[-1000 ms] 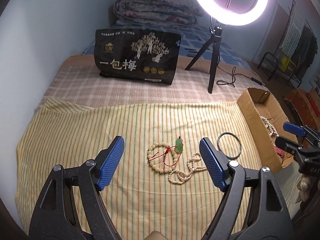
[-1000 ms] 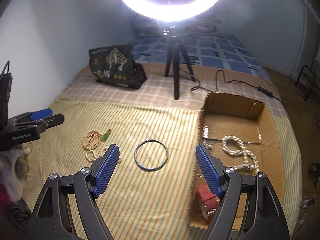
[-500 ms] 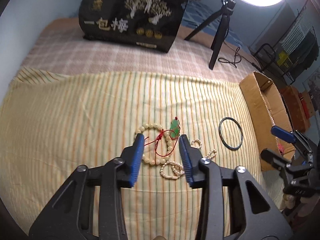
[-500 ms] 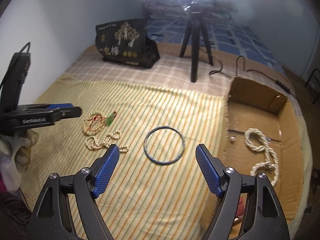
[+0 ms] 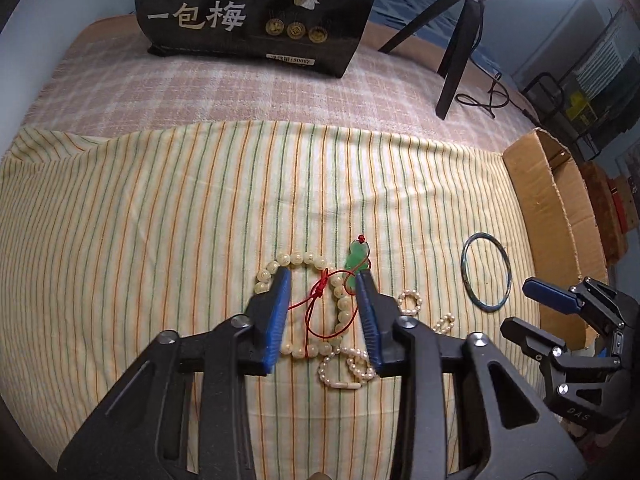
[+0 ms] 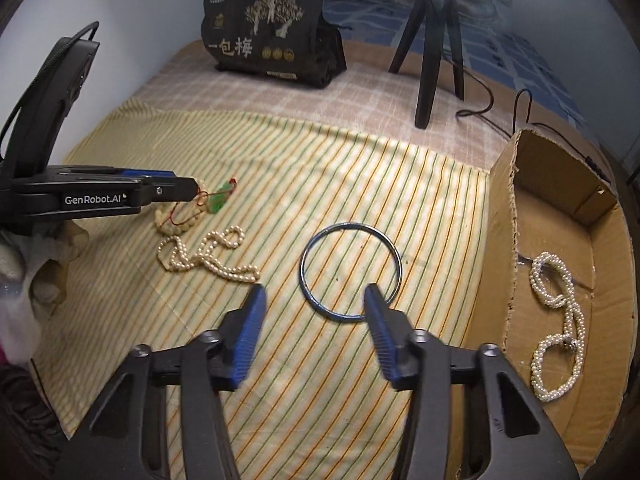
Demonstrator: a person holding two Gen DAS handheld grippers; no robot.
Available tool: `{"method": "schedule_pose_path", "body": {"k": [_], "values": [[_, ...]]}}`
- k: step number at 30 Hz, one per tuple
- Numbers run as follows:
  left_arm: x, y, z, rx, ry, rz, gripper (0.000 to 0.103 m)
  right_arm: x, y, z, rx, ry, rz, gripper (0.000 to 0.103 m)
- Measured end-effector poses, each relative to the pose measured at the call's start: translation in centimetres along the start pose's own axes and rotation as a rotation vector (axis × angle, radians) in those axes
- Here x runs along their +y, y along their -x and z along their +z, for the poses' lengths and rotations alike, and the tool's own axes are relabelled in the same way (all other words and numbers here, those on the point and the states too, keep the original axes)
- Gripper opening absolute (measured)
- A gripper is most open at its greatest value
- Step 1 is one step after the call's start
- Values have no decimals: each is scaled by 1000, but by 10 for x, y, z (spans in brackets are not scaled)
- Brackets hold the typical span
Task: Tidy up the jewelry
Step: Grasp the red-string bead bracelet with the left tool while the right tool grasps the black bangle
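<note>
The left gripper is down low over the striped cloth, jaws partway apart with nothing pinched between them. The beaded bracelet with its red cord sits right in that gap: the left finger covers one side of the bead loop and the right finger sits against the green pendant, which pokes out just past the fingertip. Can't tell if the pads are actually touching the beads. A small pearl strand lies just to the right of and under the right finger.

The right gripper is wide open, not holding anything, hovering near the cloth. The dark bangle lies flat just ahead of it, and the right fingertip overlaps the near edge of the ring; the left fingertip is clear of it. The pearl strand is off to the left of this gripper. Further left, the left gripper reaches in from the side over the bracelet.

To the right of the right gripper is the cardboard box, open on top, with a pearl necklace looped on its floor. Further ahead on the bed there's a black bag with gold print and a black tripod.
</note>
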State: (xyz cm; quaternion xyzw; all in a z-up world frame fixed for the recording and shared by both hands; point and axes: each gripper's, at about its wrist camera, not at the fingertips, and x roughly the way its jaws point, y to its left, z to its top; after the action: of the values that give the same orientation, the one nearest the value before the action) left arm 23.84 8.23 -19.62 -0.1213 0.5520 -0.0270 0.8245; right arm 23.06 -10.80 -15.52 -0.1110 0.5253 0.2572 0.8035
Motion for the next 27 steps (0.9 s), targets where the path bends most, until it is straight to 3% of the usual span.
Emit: {"method": "schedule_pose_path", "body": {"k": [5,9,12,16,17,27], "values": [[1,-4,-1,8,1,10,28,-2,-6,-1,13,-1,3,41],[2,-7,-2,14,0,21,27,-2,-8,-2,21,1,7,31],[3,-11,-2,20,3,24,16,-1,-10,-3,28,-1,14,28],[2,-12,-2,20,-4,33,12,2,-16,-4,39,6,9,27],[2,-12,-2,21,-6,33,7,3,-17,-4,41,9,9,27],[1,-7,0,-1,-2,25,2,17,-36,2,56,55,-41,27]]}}
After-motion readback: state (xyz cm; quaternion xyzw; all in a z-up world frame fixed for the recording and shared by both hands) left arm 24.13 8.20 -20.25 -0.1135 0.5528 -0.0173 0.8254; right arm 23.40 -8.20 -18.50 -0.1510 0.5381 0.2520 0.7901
